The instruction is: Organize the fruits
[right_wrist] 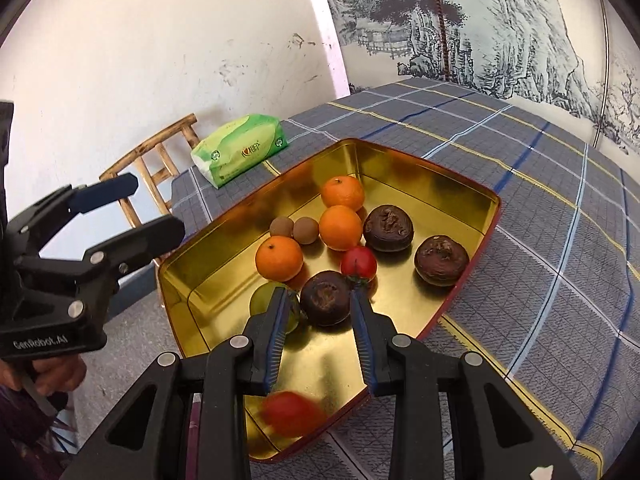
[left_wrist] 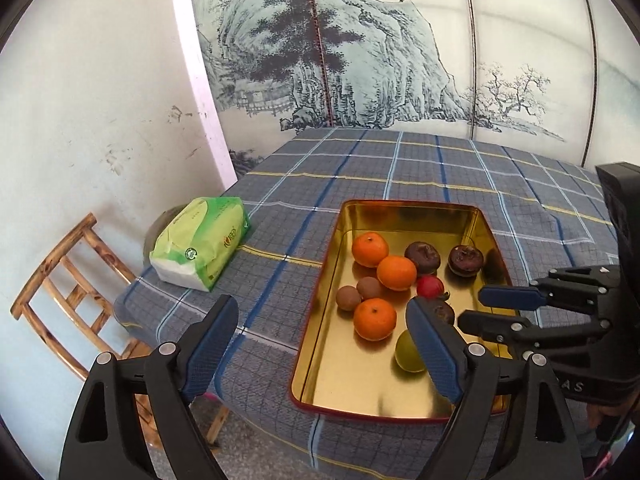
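- The right tongs (right_wrist: 318, 316) tilt down over the near end of the gold tin (right_wrist: 400, 168), fingers partly spread, gripping nothing.
- A dark brown fruit (right_wrist: 325, 298) sits between their tips; a blurred red fruit (right_wrist: 292, 412) lies beneath them.
- The left tongs (left_wrist: 320, 344) gape wide and empty, straddling the tin's left rim, oranges (left_wrist: 374, 318) just ahead.
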Demonstrator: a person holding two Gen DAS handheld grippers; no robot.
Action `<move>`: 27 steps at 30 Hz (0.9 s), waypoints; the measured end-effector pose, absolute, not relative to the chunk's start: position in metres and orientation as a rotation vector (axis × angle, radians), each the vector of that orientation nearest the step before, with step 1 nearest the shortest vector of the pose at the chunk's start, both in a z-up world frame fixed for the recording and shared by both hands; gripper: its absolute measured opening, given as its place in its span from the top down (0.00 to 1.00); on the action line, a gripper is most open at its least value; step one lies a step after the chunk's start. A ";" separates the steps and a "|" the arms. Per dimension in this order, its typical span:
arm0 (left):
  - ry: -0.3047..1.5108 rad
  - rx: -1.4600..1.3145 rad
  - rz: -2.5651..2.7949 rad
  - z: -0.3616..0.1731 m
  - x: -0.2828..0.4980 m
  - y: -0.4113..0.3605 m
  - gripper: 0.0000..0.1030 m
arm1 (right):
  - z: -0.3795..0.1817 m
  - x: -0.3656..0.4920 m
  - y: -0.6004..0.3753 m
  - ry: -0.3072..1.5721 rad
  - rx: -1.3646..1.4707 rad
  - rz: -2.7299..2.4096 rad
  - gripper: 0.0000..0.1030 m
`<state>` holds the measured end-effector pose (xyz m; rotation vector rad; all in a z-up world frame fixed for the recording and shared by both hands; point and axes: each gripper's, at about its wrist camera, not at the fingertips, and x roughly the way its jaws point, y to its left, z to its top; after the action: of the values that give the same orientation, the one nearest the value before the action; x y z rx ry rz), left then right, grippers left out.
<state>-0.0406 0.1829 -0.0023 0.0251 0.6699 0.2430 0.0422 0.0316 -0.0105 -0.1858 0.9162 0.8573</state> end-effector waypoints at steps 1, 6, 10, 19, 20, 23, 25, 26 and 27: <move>0.666 0.019 0.242 -0.002 -0.040 0.184 0.16 | -0.009 0.041 0.031 0.911 -0.188 0.856 0.71; 0.661 0.011 0.232 0.002 -0.038 0.184 0.15 | 0.001 0.034 0.025 0.877 -0.163 0.848 0.69; 0.643 -0.009 0.232 0.008 -0.039 0.182 0.14 | 0.014 0.021 0.019 0.781 -0.168 0.769 0.34; 0.595 -0.042 0.199 0.023 -0.046 0.178 0.11 | 0.037 0.000 0.006 0.590 -0.185 0.625 0.13; 0.584 -0.044 0.195 0.026 -0.049 0.177 0.10 | 0.038 -0.002 0.004 0.575 -0.188 0.610 0.13; 0.556 -0.041 0.186 0.032 -0.054 0.174 0.07 | 0.043 -0.006 -0.002 0.532 -0.192 0.575 0.07; 0.540 -0.033 0.183 0.035 -0.056 0.171 0.06 | 0.046 -0.008 -0.005 0.503 -0.195 0.552 0.06; 0.530 -0.026 0.182 0.037 -0.058 0.170 0.05 | 0.048 -0.009 -0.006 0.492 -0.194 0.544 0.05; 0.524 -0.022 0.183 0.038 -0.059 0.169 0.04 | 0.049 -0.009 -0.007 0.488 -0.192 0.543 0.05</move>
<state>-0.0588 0.1689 0.0379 -0.0224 0.5236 0.1826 -0.0090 -0.0067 0.0491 -0.1923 0.4875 0.5429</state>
